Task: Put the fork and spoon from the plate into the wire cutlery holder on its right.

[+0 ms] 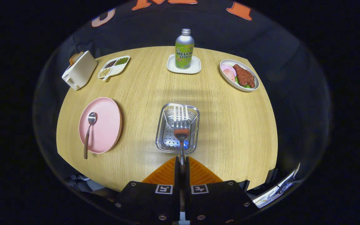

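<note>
Count on the round wooden table [230, 131]: one fork, one spoon, one pink plate, one wire cutlery holder, one bottle, one coaster, one toaster, one divided dish, one oval food plate.

The gripper [182, 162] is gripping the fork [181, 125] by its handle; both orange fingers [164, 173] are pressing together on the thin stem, with no gap showing beyond the handle itself. The fork is pointing straight ahead of the fingers, tines forward, and its head is lying in line with the wire cutlery holder [167, 137]. Whether the tines are hanging above the basket or touching its perforated floor, I cannot tell.

The holder is sitting just ahead of the fingers, to the right of the pink plate [106, 128], the two apart.

The pink plate is holding the spoon [89, 132] alone: bowl toward the far side, brown handle running over the near rim.

Beyond the holder, a green-labelled metal bottle [184, 48] is standing upright on a white square coaster [195, 67]. To the far right, the white oval plate [227, 79] is carrying a brown piece of meat, pink slices and a bit of green. To the far left, the white divided dish [117, 70] is showing three compartments, each with a different grain or seed. Beside it, the white toaster [80, 70] is holding bread in its slot.
</note>
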`<control>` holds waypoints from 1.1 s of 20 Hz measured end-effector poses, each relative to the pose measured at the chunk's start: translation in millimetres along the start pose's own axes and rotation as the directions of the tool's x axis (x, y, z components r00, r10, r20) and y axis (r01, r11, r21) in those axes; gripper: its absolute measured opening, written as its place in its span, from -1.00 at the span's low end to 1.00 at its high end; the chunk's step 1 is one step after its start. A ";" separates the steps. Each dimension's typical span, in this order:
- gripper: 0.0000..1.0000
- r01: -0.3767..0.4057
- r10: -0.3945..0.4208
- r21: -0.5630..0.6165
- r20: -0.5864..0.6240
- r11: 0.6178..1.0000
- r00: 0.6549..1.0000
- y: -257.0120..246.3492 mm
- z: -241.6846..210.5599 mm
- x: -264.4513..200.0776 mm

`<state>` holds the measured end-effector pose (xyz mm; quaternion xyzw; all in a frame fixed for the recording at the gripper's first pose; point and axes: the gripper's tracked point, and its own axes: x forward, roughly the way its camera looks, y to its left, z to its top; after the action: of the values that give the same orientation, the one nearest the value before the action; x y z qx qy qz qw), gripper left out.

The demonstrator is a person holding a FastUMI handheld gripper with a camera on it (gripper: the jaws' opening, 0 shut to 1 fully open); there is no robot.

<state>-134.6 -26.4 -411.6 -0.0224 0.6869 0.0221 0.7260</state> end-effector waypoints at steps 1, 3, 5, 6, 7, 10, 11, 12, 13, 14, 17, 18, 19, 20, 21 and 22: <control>-0.86 0.000 0.000 0.001 -0.003 1.000 1.000 -0.6 1.0 1.0; -0.84 0.000 0.000 0.010 0.004 1.000 1.000 -0.8 4.7 3.1; -0.84 -0.002 0.002 0.020 0.021 1.000 1.000 -2.9 10.0 4.8; -0.84 -0.005 0.004 0.026 0.038 1.000 0.999 -2.4 13.7 5.8; -0.84 -0.003 0.002 0.033 0.054 0.999 0.999 -3.4 17.9 6.7; -0.82 -0.007 0.000 0.056 0.117 0.998 0.993 -4.2 32.9 8.1; -0.80 -0.008 -0.001 0.066 0.146 0.998 0.989 -4.0 39.3 7.4; -0.80 -0.011 -0.002 0.074 0.181 0.997 0.984 -4.6 47.3 4.0; -0.79 -0.017 -0.001 0.079 0.213 0.997 0.977 -4.4 53.9 0.5; -0.79 -0.023 0.001 0.085 0.250 0.996 0.968 -3.1 61.4 -3.7; -0.77 -0.034 0.002 0.086 0.352 0.996 0.936 -0.5 80.7 -17.5; -0.74 -0.035 -0.001 0.088 0.379 0.996 0.925 0.8 83.4 -21.3; -0.74 -0.036 -0.002 0.086 0.411 0.996 0.912 3.0 87.5 -25.9; -0.70 -0.036 -0.007 0.086 0.448 0.996 0.894 5.5 92.7 -31.7; -0.64 -0.032 -0.016 0.089 0.489 0.995 0.872 5.8 99.0 -39.2; -0.58 -0.031 -0.022 0.090 0.536 0.995 0.844 8.2 105.9 -47.5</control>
<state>-32.2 -11.6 -358.3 0.0211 0.4571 -0.0037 0.8891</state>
